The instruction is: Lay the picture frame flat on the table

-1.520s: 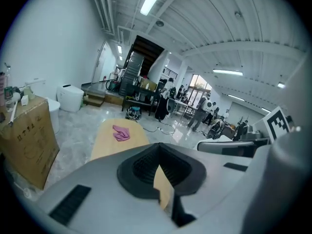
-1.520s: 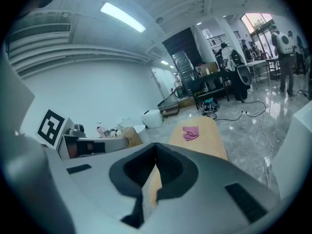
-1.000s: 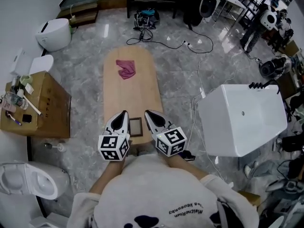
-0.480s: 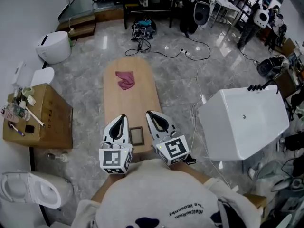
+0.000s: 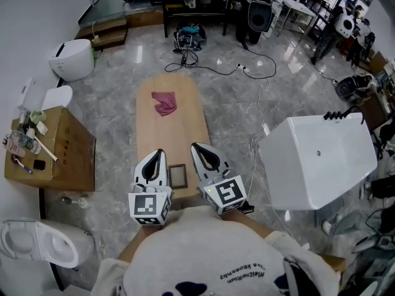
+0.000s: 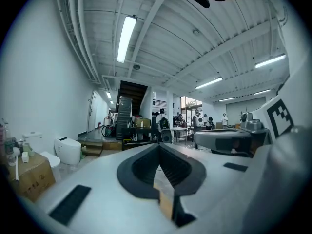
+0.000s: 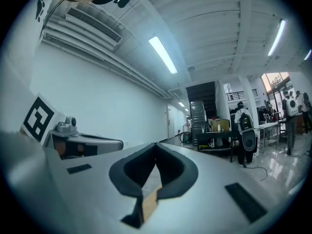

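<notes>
Your left gripper point(image 5: 158, 154) and right gripper point(image 5: 197, 147) have jaws together, empty. The picture frame point(image 5: 177, 176) looks flat between them, so there's nothing to hold.

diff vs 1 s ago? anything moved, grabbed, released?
The left gripper and right gripper have both risen toward the head camera, mostly in the first half second. Nothing was grabbed or released: both pairs of jaws stay shut and empty. The picture frame lies flat on the table between them as before. The pink cloth is unmoved.
</notes>
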The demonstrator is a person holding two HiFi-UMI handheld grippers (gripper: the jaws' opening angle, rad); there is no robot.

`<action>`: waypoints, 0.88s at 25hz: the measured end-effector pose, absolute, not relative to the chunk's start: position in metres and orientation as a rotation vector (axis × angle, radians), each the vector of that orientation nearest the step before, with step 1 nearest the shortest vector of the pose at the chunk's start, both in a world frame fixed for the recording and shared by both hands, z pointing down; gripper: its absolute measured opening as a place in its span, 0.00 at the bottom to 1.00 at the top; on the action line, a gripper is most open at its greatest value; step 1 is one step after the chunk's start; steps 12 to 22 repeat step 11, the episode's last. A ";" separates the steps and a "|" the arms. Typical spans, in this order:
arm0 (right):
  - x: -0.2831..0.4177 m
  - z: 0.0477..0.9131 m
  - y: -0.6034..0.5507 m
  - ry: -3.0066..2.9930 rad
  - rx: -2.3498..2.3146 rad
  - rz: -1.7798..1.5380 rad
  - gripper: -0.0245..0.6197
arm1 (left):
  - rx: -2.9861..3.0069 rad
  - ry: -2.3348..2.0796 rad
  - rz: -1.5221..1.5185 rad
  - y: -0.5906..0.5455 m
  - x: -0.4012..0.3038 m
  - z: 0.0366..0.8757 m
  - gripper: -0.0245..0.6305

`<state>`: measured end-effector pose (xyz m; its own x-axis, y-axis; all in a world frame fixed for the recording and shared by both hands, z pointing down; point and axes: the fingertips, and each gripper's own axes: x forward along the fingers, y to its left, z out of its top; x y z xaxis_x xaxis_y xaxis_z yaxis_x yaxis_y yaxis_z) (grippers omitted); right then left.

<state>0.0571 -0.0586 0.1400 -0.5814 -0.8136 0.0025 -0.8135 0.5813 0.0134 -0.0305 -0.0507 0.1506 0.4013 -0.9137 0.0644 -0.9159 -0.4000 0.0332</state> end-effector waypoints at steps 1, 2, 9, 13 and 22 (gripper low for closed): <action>0.057 0.141 -0.058 -2.787 1.430 -0.015 0.05 | 2.580 -1.685 0.059 -0.050 -0.029 0.151 0.05; 0.058 0.141 -0.058 -2.788 1.426 -0.015 0.05 | 2.584 -1.686 0.063 -0.050 -0.028 0.151 0.05; 0.064 0.146 -0.056 -2.794 1.395 -0.012 0.05 | 2.588 -1.692 0.065 -0.047 -0.018 0.153 0.05; 0.066 0.148 -0.055 -2.797 1.388 -0.008 0.05 | 2.584 -1.693 0.060 -0.046 -0.015 0.155 0.05; 0.066 0.148 -0.055 -2.797 1.388 -0.008 0.05 | 2.584 -1.693 0.060 -0.046 -0.015 0.155 0.05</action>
